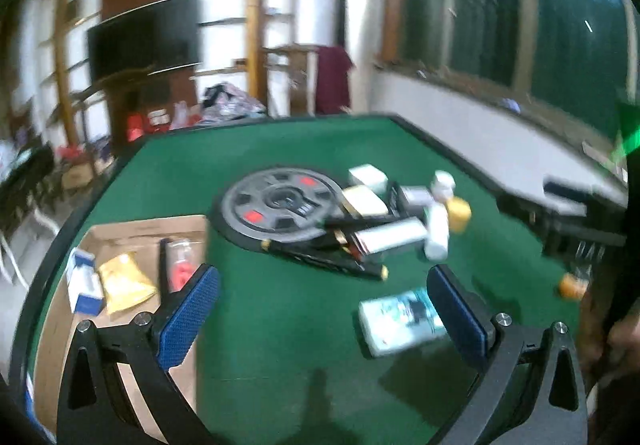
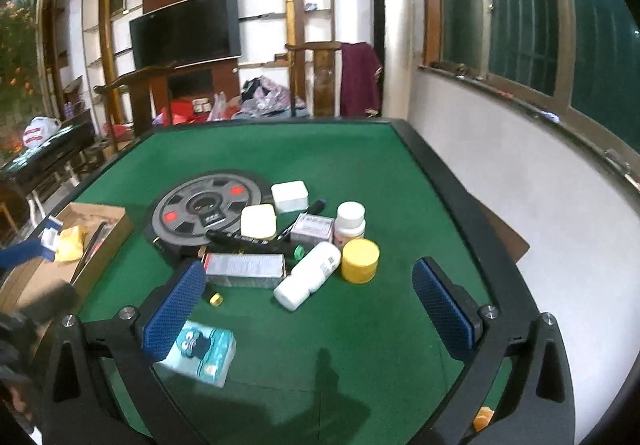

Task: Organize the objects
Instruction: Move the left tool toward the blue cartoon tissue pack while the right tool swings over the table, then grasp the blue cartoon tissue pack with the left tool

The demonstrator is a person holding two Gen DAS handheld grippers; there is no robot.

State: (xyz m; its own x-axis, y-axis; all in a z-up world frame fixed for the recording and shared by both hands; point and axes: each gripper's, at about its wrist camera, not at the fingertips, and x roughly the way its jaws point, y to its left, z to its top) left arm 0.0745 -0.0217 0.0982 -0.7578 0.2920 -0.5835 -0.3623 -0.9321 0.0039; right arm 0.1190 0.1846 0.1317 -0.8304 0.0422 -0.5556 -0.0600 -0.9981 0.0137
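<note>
Both grippers (image 1: 324,309) (image 2: 316,309) hover wide open and empty, seemingly to sort the clutter into the cardboard box (image 2: 104,217).

No lettering on any object is legible

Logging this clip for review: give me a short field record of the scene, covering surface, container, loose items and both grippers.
surface: green felt table
container: cardboard box, left side, already holding packets
loose items: yellow jar, white bottle lying flat, long box, teal box
left gripper: open, empty
right gripper: open, empty
</note>
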